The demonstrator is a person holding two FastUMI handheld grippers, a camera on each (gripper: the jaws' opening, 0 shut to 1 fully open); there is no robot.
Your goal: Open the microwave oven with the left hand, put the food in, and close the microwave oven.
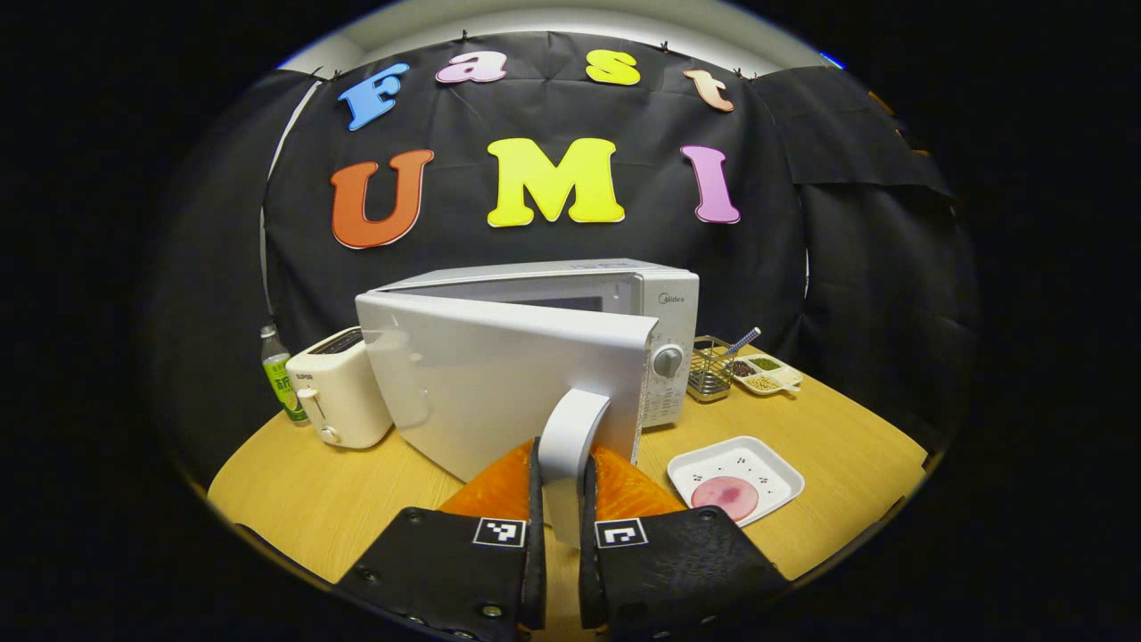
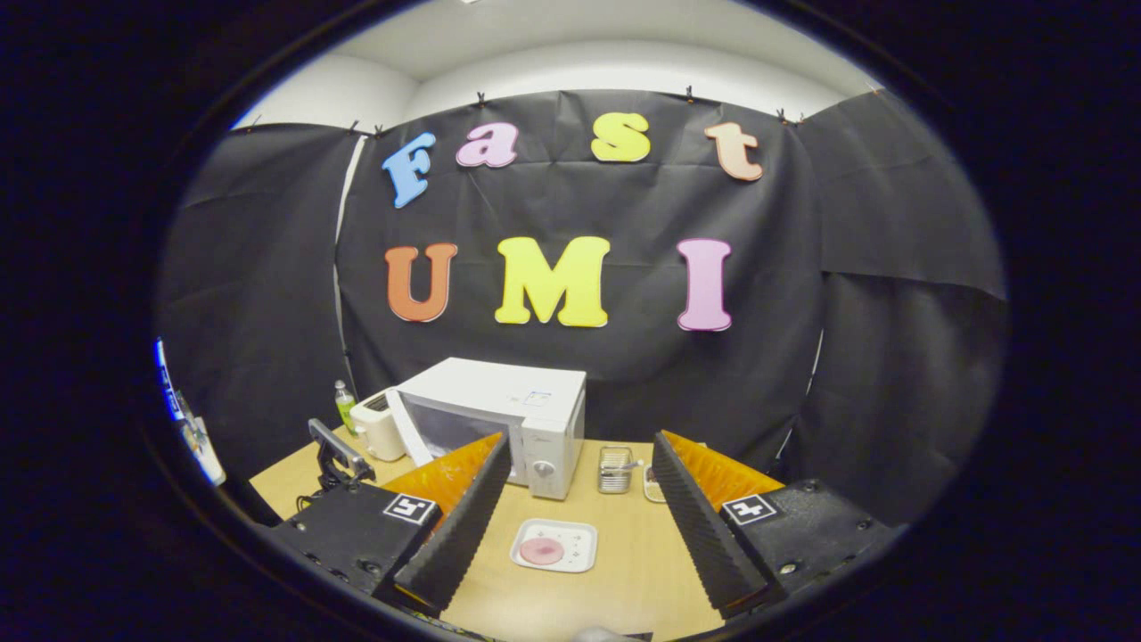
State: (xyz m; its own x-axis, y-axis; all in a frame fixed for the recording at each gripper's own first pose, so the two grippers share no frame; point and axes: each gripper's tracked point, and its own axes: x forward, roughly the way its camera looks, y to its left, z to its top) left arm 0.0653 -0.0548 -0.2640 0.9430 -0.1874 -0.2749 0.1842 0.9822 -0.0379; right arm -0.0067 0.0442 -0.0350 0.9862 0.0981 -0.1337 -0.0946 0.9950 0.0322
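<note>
The white microwave (image 1: 664,308) stands at the back of the wooden table (image 1: 339,508), its door (image 1: 499,374) swung partly open toward me. My left gripper (image 1: 563,456) is shut on the door's curved white handle (image 1: 570,437), one finger on each side. A white square plate (image 1: 767,464) with a round pink slice of food (image 1: 724,495) lies to the right of the door. In the right gripper view, my right gripper (image 2: 579,446) hangs open above the table, with the plate (image 2: 570,533) and food (image 2: 540,551) below and ahead, between its fingers. The microwave (image 2: 526,401) stands beyond.
Left of the microwave are a cream toaster (image 1: 339,397) and a green-labelled bottle (image 1: 278,370). To its right sit a wire basket (image 1: 710,367) and a divided condiment dish (image 1: 768,373). The toaster (image 2: 379,428) and basket (image 2: 615,470) also appear in the right gripper view.
</note>
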